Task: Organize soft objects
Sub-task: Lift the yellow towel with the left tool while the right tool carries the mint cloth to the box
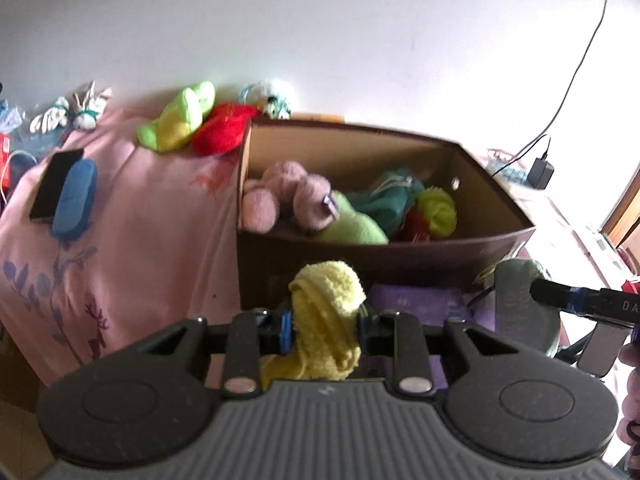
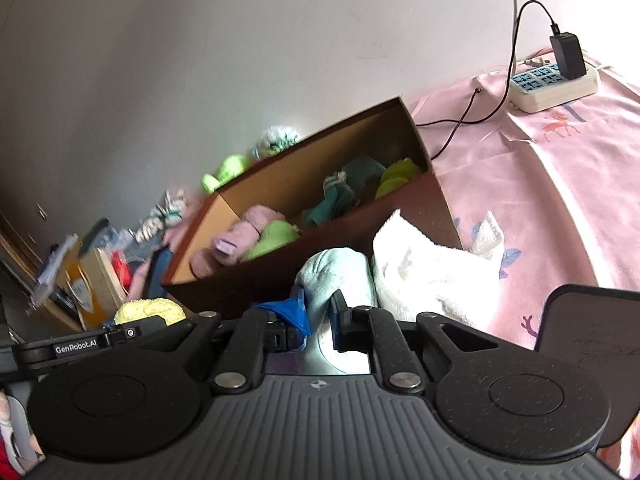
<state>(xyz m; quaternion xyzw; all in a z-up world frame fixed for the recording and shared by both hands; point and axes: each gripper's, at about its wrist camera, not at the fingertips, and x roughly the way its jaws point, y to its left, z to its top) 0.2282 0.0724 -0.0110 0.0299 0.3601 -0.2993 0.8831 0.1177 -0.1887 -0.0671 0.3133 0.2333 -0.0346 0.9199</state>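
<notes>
Left gripper (image 1: 323, 326): we find its jaws clamped on a yellow fluffy cloth (image 1: 326, 312), which bunches above the pads and hangs below them.

Right gripper (image 2: 316, 320): we find its jaws closed on a pale blue-green soft item (image 2: 336, 276); the fabric stands up between the pads.

Box (image 1: 360, 264): a brown open-topped cardboard box sits on the pink bedsheet (image 1: 140, 220), at twelve o'clock from the left gripper, its near wall just beyond the yellow cloth.

Box contents: we note pink knitted balls (image 1: 280, 196) toward nine o'clock inside, a light green piece (image 1: 352, 228) at centre, a teal fabric piece (image 1: 384, 200) behind it, and a yellow-green fluffy piece (image 1: 438, 204) toward three o'clock.

Still outside: a green-and-yellow plush (image 1: 180, 120) and a red plush (image 1: 224, 128) lie at ten o'clock past the box's far-left corner; a white towel (image 2: 424, 272) lies against the box's near wall, at two o'clock from the right gripper.

Other items: a power strip (image 2: 552, 84) with a black adapter rests on the sheet at one o'clock in the right wrist view.

Step in hand: we judge both grippers loaded and carrying toward the box, neither item yet over the rim.

Next move: each load likely needs lifting clear of the near wall, carrying over the opening, then releasing; the crowded interior favours the gaps toward the front.

Risk: the hanging yellow tail may catch the rim.
</notes>
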